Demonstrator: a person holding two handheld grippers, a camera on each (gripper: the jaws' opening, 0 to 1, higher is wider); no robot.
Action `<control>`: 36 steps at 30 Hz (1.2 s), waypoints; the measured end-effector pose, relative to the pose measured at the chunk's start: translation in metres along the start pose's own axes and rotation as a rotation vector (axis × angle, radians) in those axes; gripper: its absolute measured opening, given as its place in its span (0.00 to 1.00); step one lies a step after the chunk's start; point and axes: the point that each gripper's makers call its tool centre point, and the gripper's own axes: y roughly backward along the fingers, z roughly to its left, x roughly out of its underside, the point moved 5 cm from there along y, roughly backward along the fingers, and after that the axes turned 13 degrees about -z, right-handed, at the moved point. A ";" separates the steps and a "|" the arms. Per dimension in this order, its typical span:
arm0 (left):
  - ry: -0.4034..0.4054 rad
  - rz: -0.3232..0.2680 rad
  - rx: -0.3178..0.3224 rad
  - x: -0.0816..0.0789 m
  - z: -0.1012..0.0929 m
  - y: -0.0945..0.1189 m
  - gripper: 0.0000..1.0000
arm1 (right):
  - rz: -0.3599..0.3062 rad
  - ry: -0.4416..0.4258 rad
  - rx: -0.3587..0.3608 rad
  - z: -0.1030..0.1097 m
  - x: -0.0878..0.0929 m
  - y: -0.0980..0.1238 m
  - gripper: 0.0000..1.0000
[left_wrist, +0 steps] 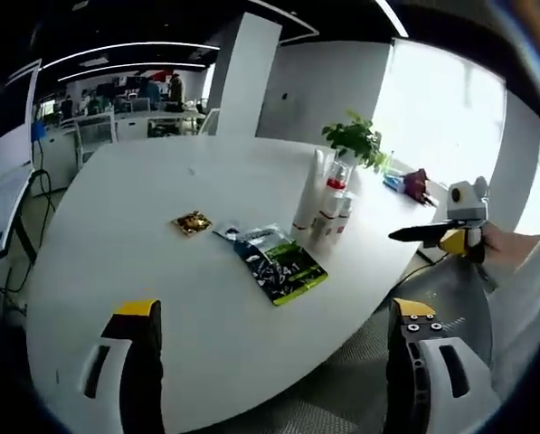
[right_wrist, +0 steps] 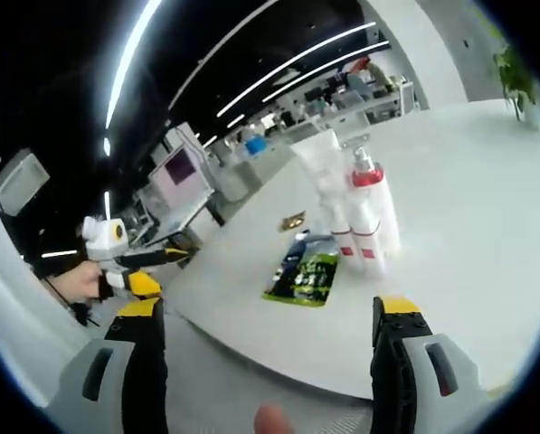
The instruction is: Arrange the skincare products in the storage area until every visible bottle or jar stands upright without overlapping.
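Observation:
A tight cluster of skincare products stands upright near the table's edge: a tall white tube [left_wrist: 307, 193] [right_wrist: 320, 170], a bottle with a red collar [left_wrist: 338, 181] [right_wrist: 369, 185] and small white bottles with red bands [left_wrist: 327, 226] [right_wrist: 355, 237]. They touch or overlap one another in both views. My left gripper [left_wrist: 274, 312] is open and empty, held off the table's near edge. On the opposite side my right gripper [right_wrist: 268, 307] is open too, with nothing between its jaws. Each gripper shows in the other's view, held in a hand: right gripper [left_wrist: 437, 233], left gripper [right_wrist: 134, 259].
A green-and-black sachet pack [left_wrist: 279, 264] [right_wrist: 306, 277] lies flat beside the bottles, and a small gold packet [left_wrist: 193, 222] [right_wrist: 293, 220] beyond it. A potted plant [left_wrist: 355, 140] [right_wrist: 514, 72] stands behind the cluster. The white oval table [left_wrist: 134, 190] is bare elsewhere. Office desks fill the background.

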 end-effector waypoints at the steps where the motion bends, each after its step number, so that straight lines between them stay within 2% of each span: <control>1: -0.003 -0.005 -0.004 -0.001 0.000 0.001 0.98 | 0.001 0.002 0.001 0.000 0.000 0.000 0.94; 11: -0.007 0.004 -0.024 0.007 0.004 0.011 0.96 | -0.008 0.000 0.002 -0.001 -0.001 0.000 0.95; 20: 0.002 -0.042 -0.031 0.003 0.007 0.011 0.93 | 0.015 0.012 0.004 -0.001 0.002 -0.001 0.94; 27: -0.023 -0.022 -0.026 0.005 0.008 0.010 0.93 | 0.016 0.010 0.002 0.000 0.002 -0.001 0.94; 36: -0.008 -0.012 -0.029 0.008 0.008 0.009 0.93 | 0.015 0.007 0.001 0.000 0.002 -0.001 0.93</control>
